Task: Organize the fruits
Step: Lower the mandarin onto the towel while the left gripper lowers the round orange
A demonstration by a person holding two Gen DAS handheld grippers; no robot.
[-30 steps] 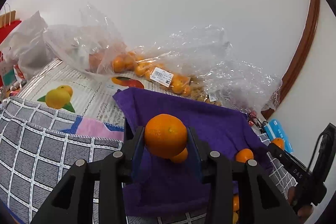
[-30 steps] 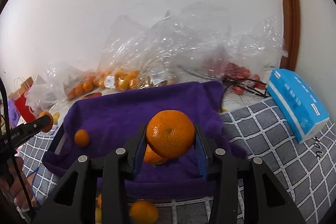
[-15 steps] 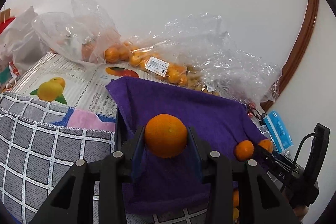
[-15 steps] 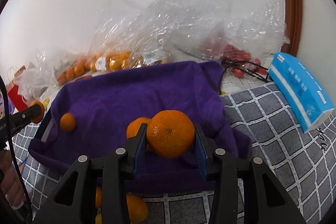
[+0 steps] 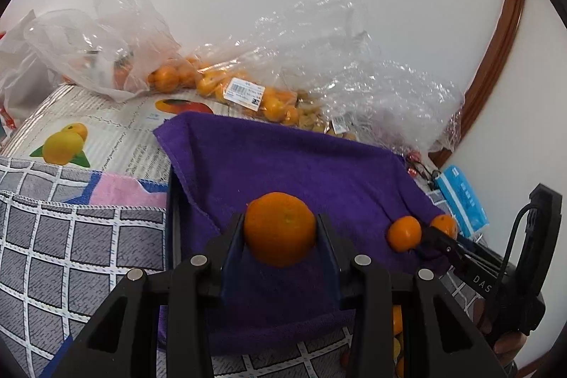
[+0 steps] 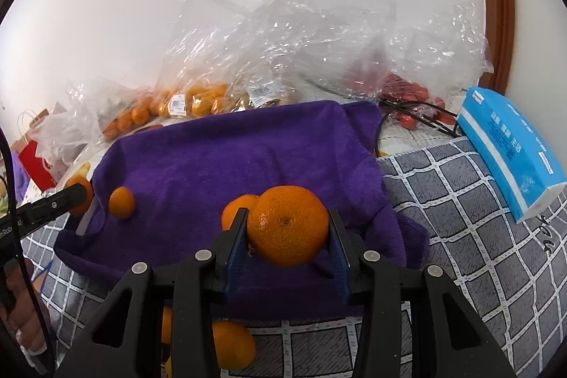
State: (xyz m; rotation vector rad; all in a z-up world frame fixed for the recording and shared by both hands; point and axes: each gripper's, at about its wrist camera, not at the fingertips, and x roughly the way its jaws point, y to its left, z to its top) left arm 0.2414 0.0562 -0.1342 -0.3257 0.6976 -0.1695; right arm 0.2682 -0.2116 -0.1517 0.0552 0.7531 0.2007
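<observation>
My left gripper (image 5: 280,223) is shut on a round orange (image 5: 280,231), held above the near part of a purple towel (image 5: 283,162) that drapes a dark tray. My right gripper (image 6: 287,215) is shut on a bigger orange (image 6: 287,226) over the same towel (image 6: 230,162). A loose orange (image 6: 235,209) lies just behind its left finger, and a small one (image 6: 121,202) rests near the towel's left edge. In the left wrist view the right gripper's fingers (image 5: 457,248) enter from the right beside a loose orange (image 5: 404,233).
Clear plastic bags of oranges (image 5: 212,84) and red fruit (image 6: 407,91) line the wall behind the towel. A blue tissue pack (image 6: 510,147) lies on the grey checked cloth (image 6: 460,201) at the right. More oranges (image 6: 232,342) sit in front of the tray. A printed fruit sheet (image 5: 92,133) is at the left.
Both views have tipped slightly downward over the towel, so the bags sit higher in frame. Each gripper keeps its orange. The small orange seen behind the left gripper's fruit is now hidden.
</observation>
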